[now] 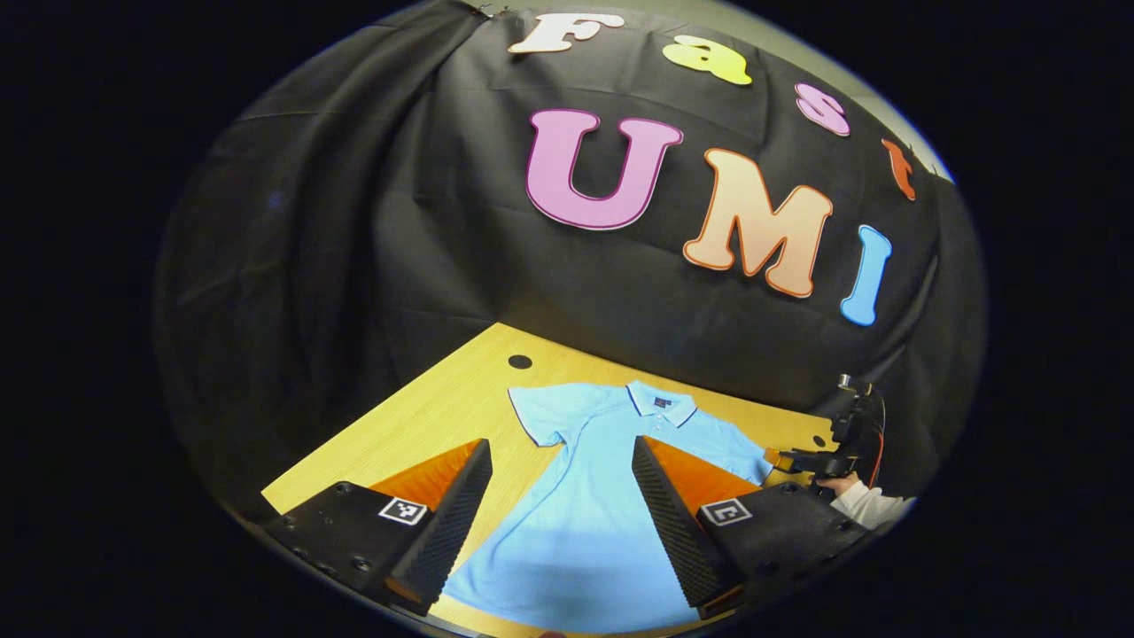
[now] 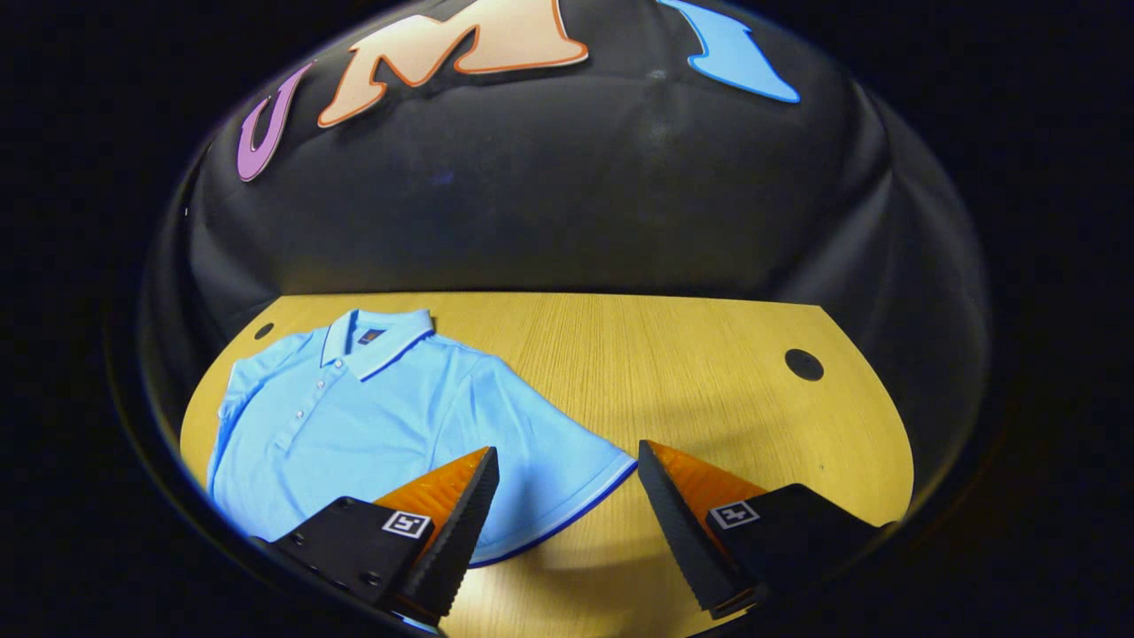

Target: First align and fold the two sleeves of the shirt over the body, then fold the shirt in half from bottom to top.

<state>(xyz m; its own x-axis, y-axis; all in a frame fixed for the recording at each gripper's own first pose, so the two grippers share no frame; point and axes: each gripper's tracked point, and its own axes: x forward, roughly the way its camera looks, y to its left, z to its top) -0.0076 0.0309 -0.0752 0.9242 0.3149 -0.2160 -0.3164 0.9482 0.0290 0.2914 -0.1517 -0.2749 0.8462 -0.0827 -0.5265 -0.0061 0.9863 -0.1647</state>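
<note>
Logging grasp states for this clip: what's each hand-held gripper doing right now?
Left hand-held gripper: open, holding nothing, above the shirt.
Right hand-held gripper: open, holding nothing, over the sleeve hem.

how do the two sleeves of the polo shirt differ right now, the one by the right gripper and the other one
The right-hand sleeve lies spread under the open right gripper, its dark-trimmed cuff between the fingers; the left-hand sleeve lies beyond the open left gripper, which hangs over the shirt's body. The right-hand sleeve looks spread wide; the left-hand sleeve looks narrower. Both lie flat on the wooden table, unfolded.
</note>
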